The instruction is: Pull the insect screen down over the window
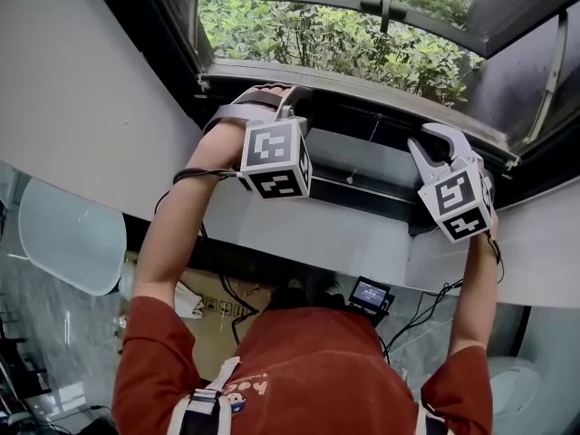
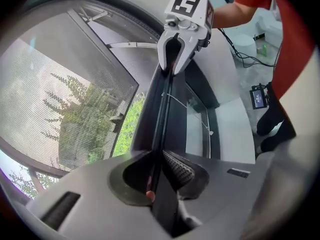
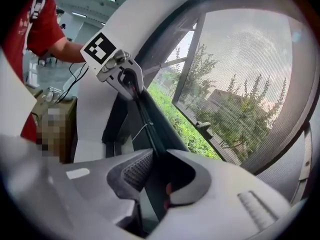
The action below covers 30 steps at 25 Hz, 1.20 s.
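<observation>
Grippers in both hands clamp one slim dark pull bar (image 2: 163, 104), which runs left to right along the near edge of the window opening. The left claw (image 2: 158, 160) is pressed together on the bar's thin edge towards its left end. The right claw (image 3: 157, 160) pinches the same bar well apart to the right, its ribbed pad against the bar's side. Fine grey insect-screen mesh (image 3: 245, 79) spreads across the opening on the far side of the bar. Green leafy shrubs (image 1: 344, 34) show beyond. A plain white wall (image 1: 82, 89) flanks the window on the left.
</observation>
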Each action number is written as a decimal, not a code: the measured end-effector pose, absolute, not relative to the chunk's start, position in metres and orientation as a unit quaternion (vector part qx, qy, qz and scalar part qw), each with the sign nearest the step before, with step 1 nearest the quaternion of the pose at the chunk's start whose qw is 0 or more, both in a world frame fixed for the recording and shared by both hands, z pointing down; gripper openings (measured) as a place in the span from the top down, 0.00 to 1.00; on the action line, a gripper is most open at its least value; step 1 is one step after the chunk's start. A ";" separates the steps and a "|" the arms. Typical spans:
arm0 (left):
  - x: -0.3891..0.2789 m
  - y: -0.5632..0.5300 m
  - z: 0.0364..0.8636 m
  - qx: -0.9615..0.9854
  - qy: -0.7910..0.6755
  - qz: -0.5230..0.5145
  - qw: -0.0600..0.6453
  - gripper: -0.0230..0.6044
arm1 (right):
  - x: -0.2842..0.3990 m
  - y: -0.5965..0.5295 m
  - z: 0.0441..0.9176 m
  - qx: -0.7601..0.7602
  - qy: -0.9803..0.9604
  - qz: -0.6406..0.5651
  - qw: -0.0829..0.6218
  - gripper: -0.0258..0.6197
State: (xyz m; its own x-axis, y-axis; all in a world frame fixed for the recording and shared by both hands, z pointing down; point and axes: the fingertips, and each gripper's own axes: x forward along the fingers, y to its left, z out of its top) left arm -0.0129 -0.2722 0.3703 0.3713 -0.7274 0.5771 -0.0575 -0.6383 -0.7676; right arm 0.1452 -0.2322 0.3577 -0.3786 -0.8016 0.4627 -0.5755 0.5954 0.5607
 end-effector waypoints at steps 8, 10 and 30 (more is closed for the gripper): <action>-0.014 -0.271 0.370 -0.785 0.261 -0.471 0.304 0.82 | 0.145 -0.232 0.352 0.425 -0.843 -0.114 0.310 0.82; -0.013 -0.270 0.368 -0.796 0.263 -0.461 0.291 0.82 | 0.145 -0.232 0.350 0.429 -0.847 -0.105 0.297 0.82; -0.011 -0.272 0.366 -0.805 0.299 -0.422 0.289 0.82 | 0.150 -0.236 0.349 0.470 -0.827 -0.077 0.299 0.87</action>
